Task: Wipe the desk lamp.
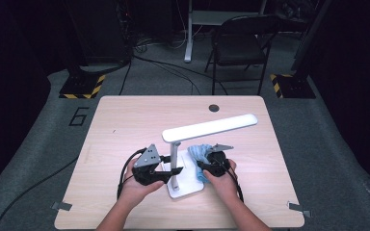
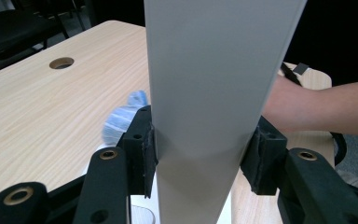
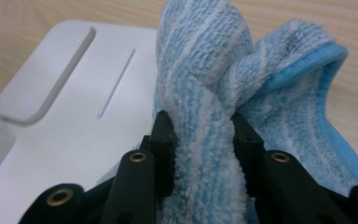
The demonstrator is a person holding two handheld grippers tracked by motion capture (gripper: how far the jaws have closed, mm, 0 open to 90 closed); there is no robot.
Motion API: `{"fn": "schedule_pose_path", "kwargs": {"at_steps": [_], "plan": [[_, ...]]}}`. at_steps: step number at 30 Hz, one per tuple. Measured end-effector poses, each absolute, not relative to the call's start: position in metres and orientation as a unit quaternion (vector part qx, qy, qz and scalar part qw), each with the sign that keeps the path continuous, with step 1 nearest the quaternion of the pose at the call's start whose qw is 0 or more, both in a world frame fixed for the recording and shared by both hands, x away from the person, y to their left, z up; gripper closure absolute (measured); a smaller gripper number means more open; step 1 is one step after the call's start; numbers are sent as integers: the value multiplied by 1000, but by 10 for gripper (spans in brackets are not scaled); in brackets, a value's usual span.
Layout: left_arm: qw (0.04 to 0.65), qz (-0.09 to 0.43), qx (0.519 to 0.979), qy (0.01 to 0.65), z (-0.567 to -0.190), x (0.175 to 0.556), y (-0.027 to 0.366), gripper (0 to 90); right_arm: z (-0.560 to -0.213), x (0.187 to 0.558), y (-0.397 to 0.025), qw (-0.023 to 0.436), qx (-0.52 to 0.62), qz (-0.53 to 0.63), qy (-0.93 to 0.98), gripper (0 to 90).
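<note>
Hands at the bottom centre of the high view work a white lamp (image 1: 183, 159) standing low in the middle of the table (image 1: 125, 120). Its flat base (image 1: 185, 187) rests on the wood, its post (image 1: 174, 161) rises upright, and its long head (image 1: 211, 127) slants up toward the right of the frame.

At lower left of centre, the left claw (image 1: 173, 171) is closed on the post; the left gripper view shows the post (image 2: 214, 93) running top to bottom, with a black pad (image 2: 147, 156) pressed against each flank.

Just right of the post, the right claw (image 1: 203, 166) pinches a bunched blue-and-white striped cloth (image 1: 200, 155). In the right gripper view the cloth (image 3: 214, 93) stands up between the jaws, squeezed tight, one fold spilling toward the right edge of the frame, with the white base (image 3: 74, 116) beside it at left and seemingly under it.

A round hole (image 1: 214, 108) sits near the table's far edge, and a dark folding chair (image 1: 241, 43) stands on the floor at top centre.
</note>
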State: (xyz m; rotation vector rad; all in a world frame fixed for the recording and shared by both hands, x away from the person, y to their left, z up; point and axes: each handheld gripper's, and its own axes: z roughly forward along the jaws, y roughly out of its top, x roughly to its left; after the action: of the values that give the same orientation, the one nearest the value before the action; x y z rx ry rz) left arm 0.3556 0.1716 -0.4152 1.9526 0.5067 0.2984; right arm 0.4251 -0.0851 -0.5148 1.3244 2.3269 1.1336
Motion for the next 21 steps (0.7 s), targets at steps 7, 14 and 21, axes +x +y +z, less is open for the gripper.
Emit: {"fn": "schedule_pose_path", "kwargs": {"at_steps": [7,14,21], "plan": [[521,128,816,214,-415,355,171,526,-516,388,-99,124,434,387,804,679],[523,126,816,212,-416,355,172,526,-515,373,-108,109,426,386,811,678],[528,123,814,211,-417,356,173,526,-515,376,-108,110,426,384,812,673]]}}
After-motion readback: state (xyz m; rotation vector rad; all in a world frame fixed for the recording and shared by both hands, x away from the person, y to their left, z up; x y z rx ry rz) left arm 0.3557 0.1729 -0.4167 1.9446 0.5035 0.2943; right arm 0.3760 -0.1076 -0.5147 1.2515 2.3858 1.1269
